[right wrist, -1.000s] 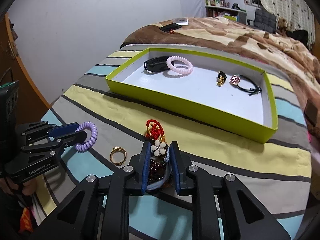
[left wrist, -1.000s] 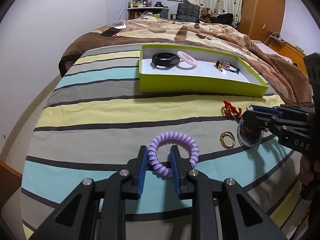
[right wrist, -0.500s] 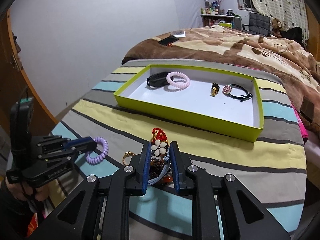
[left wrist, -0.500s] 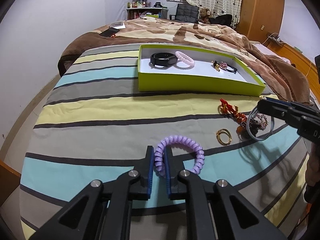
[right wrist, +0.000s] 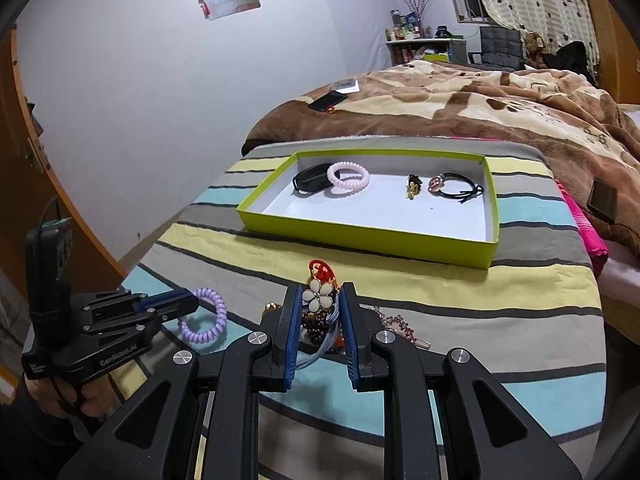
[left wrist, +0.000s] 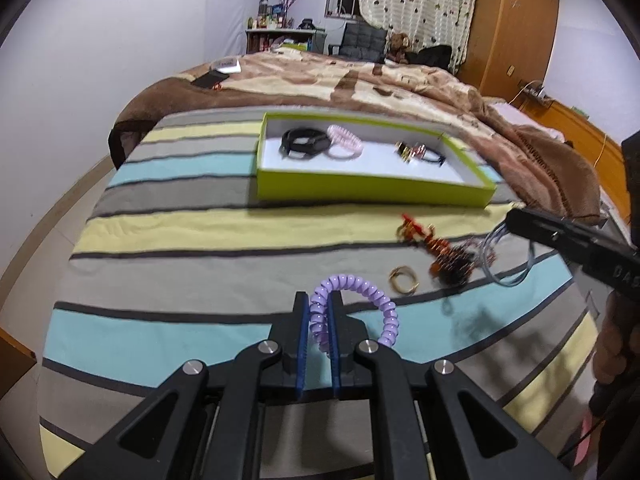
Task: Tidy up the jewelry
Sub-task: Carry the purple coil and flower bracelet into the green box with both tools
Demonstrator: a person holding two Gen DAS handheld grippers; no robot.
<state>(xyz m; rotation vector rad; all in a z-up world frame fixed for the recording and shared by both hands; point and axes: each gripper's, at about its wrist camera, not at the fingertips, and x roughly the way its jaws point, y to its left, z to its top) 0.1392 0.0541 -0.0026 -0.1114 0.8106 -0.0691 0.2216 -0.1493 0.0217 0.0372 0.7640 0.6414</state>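
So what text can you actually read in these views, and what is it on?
"GenRobot.AI": white lettering on the side of the left gripper, seen in the right wrist view.
"DAS": partial letters on the body of the right gripper, cut off at the frame edge in the left wrist view.
Small white print on the left gripper's rear corner: too small to read.

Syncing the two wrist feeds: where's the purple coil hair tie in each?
Left wrist: purple coil hair tie at bottom centre, pinched in the left gripper.
Right wrist: low left, at the left gripper's tip.
Shared landmark: green tray beyond it.
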